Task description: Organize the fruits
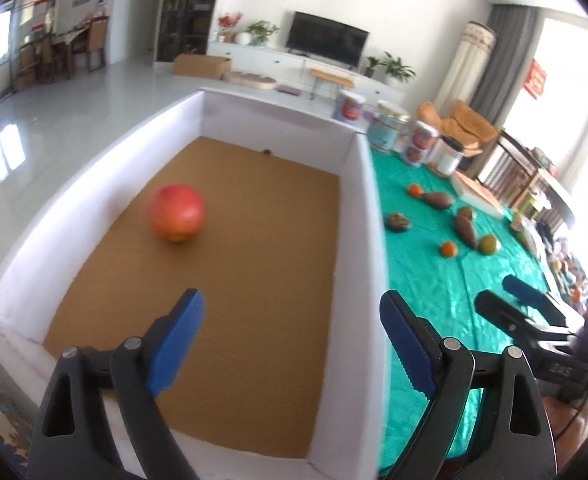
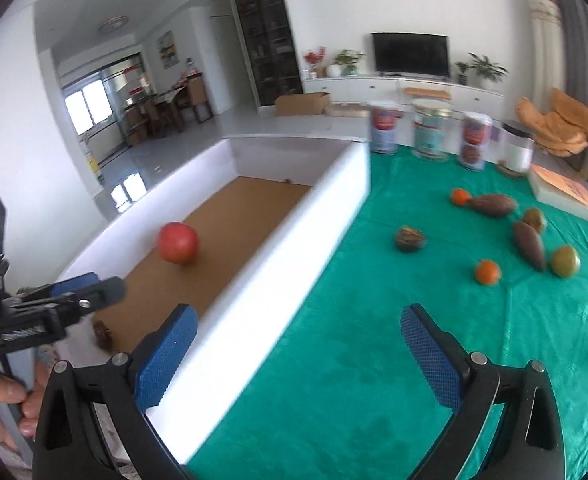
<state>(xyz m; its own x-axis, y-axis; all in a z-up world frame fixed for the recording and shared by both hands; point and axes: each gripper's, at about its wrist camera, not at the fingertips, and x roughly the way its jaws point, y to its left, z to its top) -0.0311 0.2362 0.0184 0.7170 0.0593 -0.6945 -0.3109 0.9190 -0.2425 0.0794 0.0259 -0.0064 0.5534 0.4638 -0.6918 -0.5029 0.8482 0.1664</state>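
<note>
while both claws stand spread wide with nothing between their blue pads, the red apple (image 1: pixel 177 213) lies loose on the brown floor of the white-walled box (image 1: pixel 358 216), ahead of the left claw (image 1: pixel 291 344) and well apart from it, nearer the box's left wall than its right. left claw hovers over the near end of the box, its right finger just above the box's right wall. right claw (image 2: pixel 298 356) straddles that same wall: its left pad sits over the box side, its right pad over the green cloth (image 2: pixel 354 380). from the right wrist view the apple is ahead and to the left of the claw, inside the box, not touching either wall. a small brown item lies in the near corner of the box by the left claw; blurred, cannot tell what it is.

remaining fruit lies on the cloth toward the far right part of the bench: two small oranges (image 2: pixel 487 272), two long brown pieces (image 2: pixel 529 245), a green-yellow fruit (image 2: pixel 565 261), a round dark brown one (image 2: pixel 410 238) closest to the box. all are well apart from both claws.

far edge of bench: a row of tins and jars (image 2: pixel 430 132), a flat book-like box at the right. room: pale glossy floor, tv (image 2: pixel 410 53) on a white cabinet, potted plants, cardboard carton, orange chair, dining set by the window.
</note>
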